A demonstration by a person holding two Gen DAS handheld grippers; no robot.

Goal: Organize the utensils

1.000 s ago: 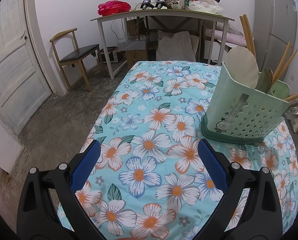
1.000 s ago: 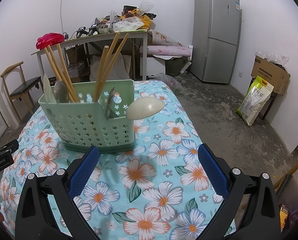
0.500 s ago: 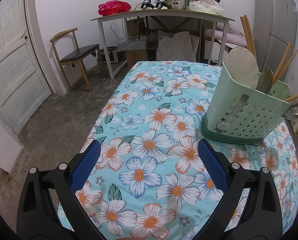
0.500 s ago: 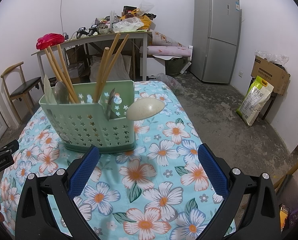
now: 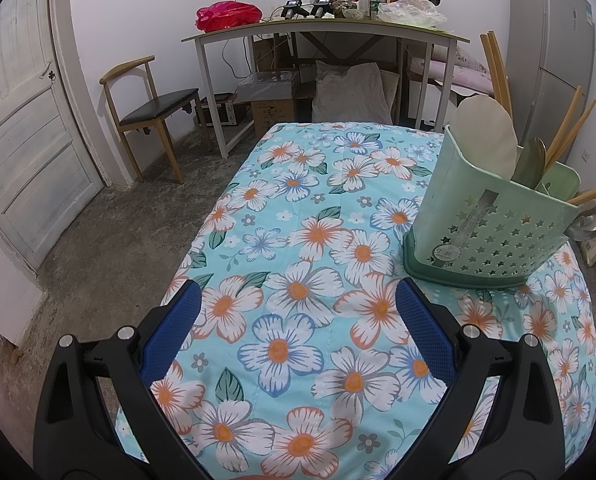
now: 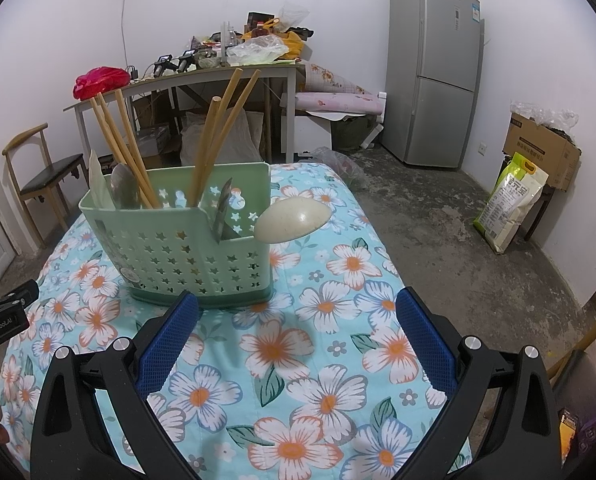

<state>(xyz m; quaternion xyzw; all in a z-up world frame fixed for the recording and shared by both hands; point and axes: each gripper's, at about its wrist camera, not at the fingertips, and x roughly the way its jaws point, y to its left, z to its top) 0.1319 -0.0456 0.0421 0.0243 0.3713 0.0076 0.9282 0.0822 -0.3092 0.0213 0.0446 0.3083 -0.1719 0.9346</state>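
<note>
Nothing much has moved since a second ago: both views look the same, and only the right one has shifted a tiny bit.

The left gripper hangs over the flowered tablecloth with its jaws wide and nothing in them. The right gripper is the same, jaws wide and holding nothing.

The green basket stands on the cloth, on the far left in the right view. It sits just past the right gripper's left finger. In it are wooden chopsticks, more chopsticks, a metal spoon and a pale scoop. A pale spoon sticks out over the basket's right side.

No loose utensils show on the cloth, so the sorting looks about done. If anything is left, the next move could be to push that spoon in deeper, with a soft grip so the basket does not tip.
</note>
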